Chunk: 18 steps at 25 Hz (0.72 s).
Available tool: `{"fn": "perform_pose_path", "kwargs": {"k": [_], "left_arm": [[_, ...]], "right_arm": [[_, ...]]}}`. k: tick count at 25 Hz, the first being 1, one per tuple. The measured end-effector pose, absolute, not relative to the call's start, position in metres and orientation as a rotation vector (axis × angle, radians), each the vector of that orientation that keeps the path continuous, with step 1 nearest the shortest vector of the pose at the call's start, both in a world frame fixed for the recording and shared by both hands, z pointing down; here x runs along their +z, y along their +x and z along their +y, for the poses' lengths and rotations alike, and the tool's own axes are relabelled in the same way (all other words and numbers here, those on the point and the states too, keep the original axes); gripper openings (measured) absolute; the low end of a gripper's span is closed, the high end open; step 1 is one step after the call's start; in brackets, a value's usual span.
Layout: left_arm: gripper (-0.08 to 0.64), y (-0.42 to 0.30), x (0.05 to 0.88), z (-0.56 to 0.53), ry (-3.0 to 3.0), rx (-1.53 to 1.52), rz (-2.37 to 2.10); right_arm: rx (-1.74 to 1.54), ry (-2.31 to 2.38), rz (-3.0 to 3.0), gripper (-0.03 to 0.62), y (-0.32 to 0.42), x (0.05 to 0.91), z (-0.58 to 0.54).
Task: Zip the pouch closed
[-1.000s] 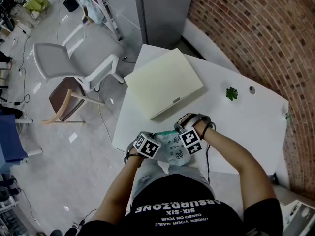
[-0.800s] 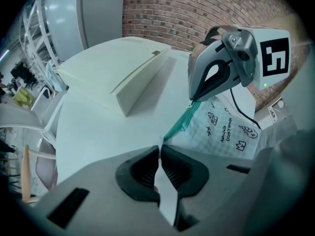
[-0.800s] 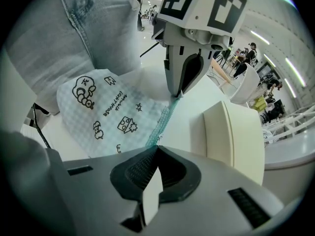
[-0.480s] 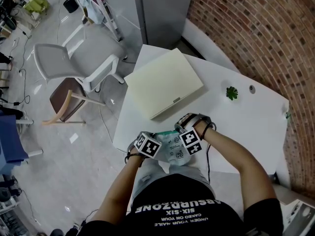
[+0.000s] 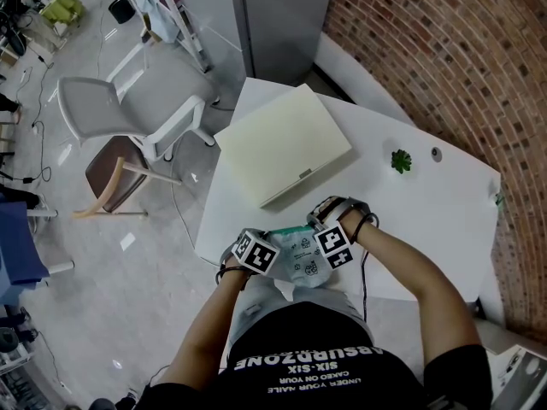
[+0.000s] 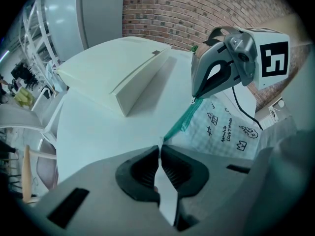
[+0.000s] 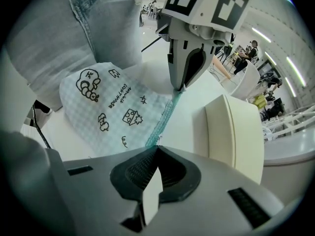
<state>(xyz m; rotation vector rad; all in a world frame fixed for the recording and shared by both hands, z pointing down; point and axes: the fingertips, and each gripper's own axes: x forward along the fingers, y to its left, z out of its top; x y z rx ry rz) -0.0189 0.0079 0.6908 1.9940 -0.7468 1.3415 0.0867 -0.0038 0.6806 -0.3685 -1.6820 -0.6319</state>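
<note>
Landmark: cream case (image 5: pixel 284 143), shut, lying flat on the white worktop (image 5: pixel 427 203).
Pouch: checked pouch (image 5: pixel 301 261) with black doodle print, on the side of the cream case nearest the person, clear of it, at the worktop's edge against the person's lap.
Zipper: teal zipper (image 6: pixel 181 123) runs along the pouch edge that faces the cream case, pulled straight between the two claws. Can't tell whether the teeth are meshed.
Left claw: left claw (image 6: pixel 159 152) clenched on the pouch, with a thin sliver of fabric nipped between the tips at the zipper end further from the case's latch side. It points steeply down.
Right claw: right claw (image 7: pixel 155 151) clenched tight on the teal zipper's other end, the tape running straight into the tips. The pull tab can't be made out. It also points steeply down.
Claw spacing: both on the pouch, one at each end of it, both on the person's side of the cream case.
Plant: small green plant (image 5: pixel 400 161) to the right of the cream case, well apart.
Chairs: grey chair (image 5: pixel 111 101) and brown chair (image 5: pixel 115 173) on the floor to the left of the cream case.
</note>
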Motion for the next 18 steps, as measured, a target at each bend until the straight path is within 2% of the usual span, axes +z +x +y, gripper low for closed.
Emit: {"fn": "perform_pose_path", "kwargs": {"k": [18], "left_arm": [[0.023,-0.018,0.692,0.008,1.989,1.346,-0.744]], "right_arm": [[-0.651,-0.334,-1.662,-0.002,0.101,0.682,-0.001]]}}
